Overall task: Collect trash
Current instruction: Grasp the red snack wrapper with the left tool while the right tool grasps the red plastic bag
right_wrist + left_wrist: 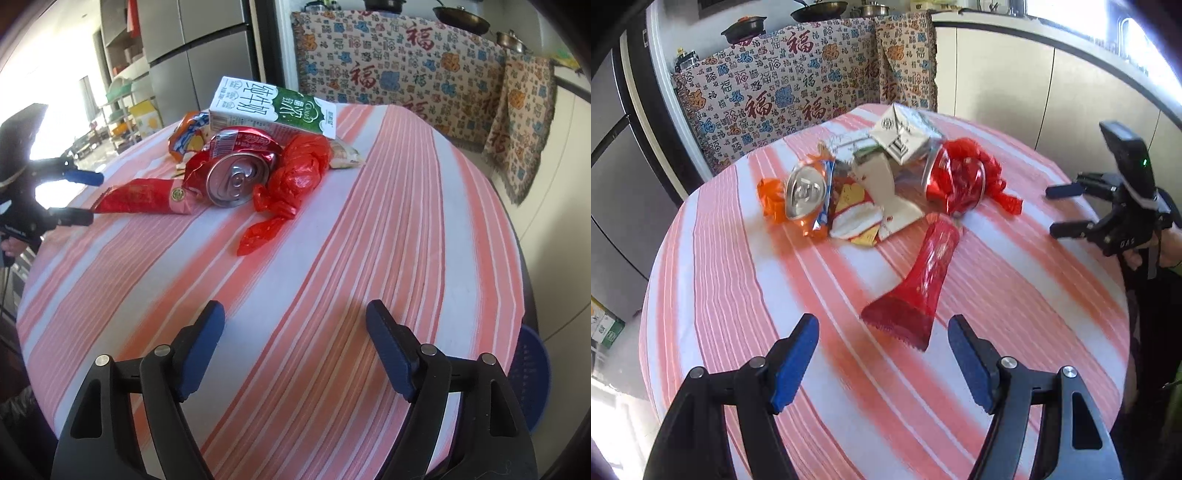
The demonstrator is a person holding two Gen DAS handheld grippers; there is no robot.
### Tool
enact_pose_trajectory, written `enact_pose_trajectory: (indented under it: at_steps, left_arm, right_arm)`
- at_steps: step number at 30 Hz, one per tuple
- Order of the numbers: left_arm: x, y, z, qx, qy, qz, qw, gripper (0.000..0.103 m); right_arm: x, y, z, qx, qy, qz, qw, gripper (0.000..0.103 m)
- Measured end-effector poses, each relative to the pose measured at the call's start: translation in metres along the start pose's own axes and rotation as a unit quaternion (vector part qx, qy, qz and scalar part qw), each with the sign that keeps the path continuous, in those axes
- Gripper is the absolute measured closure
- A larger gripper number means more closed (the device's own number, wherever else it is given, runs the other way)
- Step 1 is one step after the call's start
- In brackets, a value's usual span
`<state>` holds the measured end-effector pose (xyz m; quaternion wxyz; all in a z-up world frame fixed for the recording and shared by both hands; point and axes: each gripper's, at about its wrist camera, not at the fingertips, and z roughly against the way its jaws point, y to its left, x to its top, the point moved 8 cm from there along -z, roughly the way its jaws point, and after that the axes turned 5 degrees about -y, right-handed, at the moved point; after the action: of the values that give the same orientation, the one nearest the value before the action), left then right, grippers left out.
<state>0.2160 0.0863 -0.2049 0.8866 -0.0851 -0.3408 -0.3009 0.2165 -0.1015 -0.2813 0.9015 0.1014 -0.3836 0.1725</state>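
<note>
A pile of trash lies on the round table with a pink striped cloth (746,295). A long red wrapper (919,280) lies nearest my open left gripper (882,332), just ahead of its fingertips; it also shows in the right wrist view (140,195). Behind it are a crushed red can (236,166), a red plastic bag (295,173), a milk carton (273,107), an orange can (801,192) and paper scraps (871,214). My right gripper (295,317) is open and empty, over bare cloth short of the pile; it also shows in the left wrist view (1060,210).
A blue bin (532,376) stands on the floor beside the table's right edge. A patterned cloth (783,92) covers a counter with pans behind the table. A grey fridge (207,55) and white cabinets (1015,92) stand around.
</note>
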Motion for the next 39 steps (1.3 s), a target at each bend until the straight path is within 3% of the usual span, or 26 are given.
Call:
enact_pose_trajectory:
  at_steps: [4,10,11,12,14,17,20,23,25,26,28,29,30,34,39]
  left_arm:
    - [0.029,-0.019,-0.021,-0.023,0.001,-0.045,0.9987,0.028]
    - [0.023,-0.047,-0.078,-0.052,0.076,-0.106,0.9901,0.028]
    - [0.021,-0.048,-0.081,-0.057,0.076,-0.098,0.9905,0.035]
    - [0.022,-0.048,-0.080,-0.073,0.069,-0.077,0.9920,0.054]
    - [0.022,-0.042,-0.077,-0.066,0.055,-0.045,0.9953,0.080]
    - [0.016,-0.031,-0.070,-0.029,0.037,0.006,0.9989,0.082]
    - [0.003,-0.025,-0.055,0.030,0.018,0.072,0.9967,0.082]
    - [-0.010,-0.020,-0.041,0.085,-0.006,0.147,0.9854,0.081]
    - [-0.017,-0.019,-0.036,0.102,-0.019,0.171,0.9797,0.079]
    - [-0.020,-0.017,-0.034,0.111,-0.023,0.179,0.9773,0.077]
    - [-0.026,-0.014,-0.036,0.118,-0.021,0.187,0.9749,0.058]
    - [-0.029,-0.011,-0.037,0.122,-0.018,0.191,0.9738,0.046]
    - [-0.032,-0.008,-0.038,0.130,-0.016,0.194,0.9722,0.040]
    - [-0.038,0.000,-0.041,0.129,-0.014,0.199,0.9714,0.039]
    - [-0.037,-0.003,-0.044,0.141,-0.008,0.184,0.9728,0.037]
  right_arm:
    - [0.001,0.002,-0.002,-0.004,0.001,0.001,1.000,0.019]
    - [0.006,-0.006,0.003,0.001,-0.004,-0.017,1.000,0.020]
    - [0.008,-0.009,0.004,-0.001,-0.006,-0.022,1.000,0.020]
    - [0.013,-0.013,0.005,-0.003,-0.009,-0.028,1.000,0.020]
    - [0.023,-0.019,0.004,0.000,-0.013,-0.045,0.999,0.020]
    - [0.045,-0.023,0.000,0.011,-0.024,-0.067,0.997,0.020]
    - [0.063,-0.016,-0.012,0.035,-0.023,-0.085,0.995,0.024]
    - [0.071,-0.009,-0.034,0.043,-0.009,-0.093,0.995,0.032]
    - [0.071,-0.008,-0.051,0.038,0.007,-0.091,0.995,0.041]
    - [0.070,-0.008,-0.057,0.038,0.015,-0.087,0.995,0.056]
    - [0.066,-0.011,-0.059,0.037,0.024,-0.082,0.996,0.067]
    - [0.063,-0.014,-0.056,0.035,0.023,-0.083,0.996,0.068]
    - [0.060,-0.019,-0.050,0.028,0.024,-0.082,0.996,0.068]
    - [0.043,-0.035,-0.032,0.007,0.030,-0.073,0.997,0.066]
    - [0.037,-0.029,-0.027,0.014,0.030,-0.044,0.998,0.038]
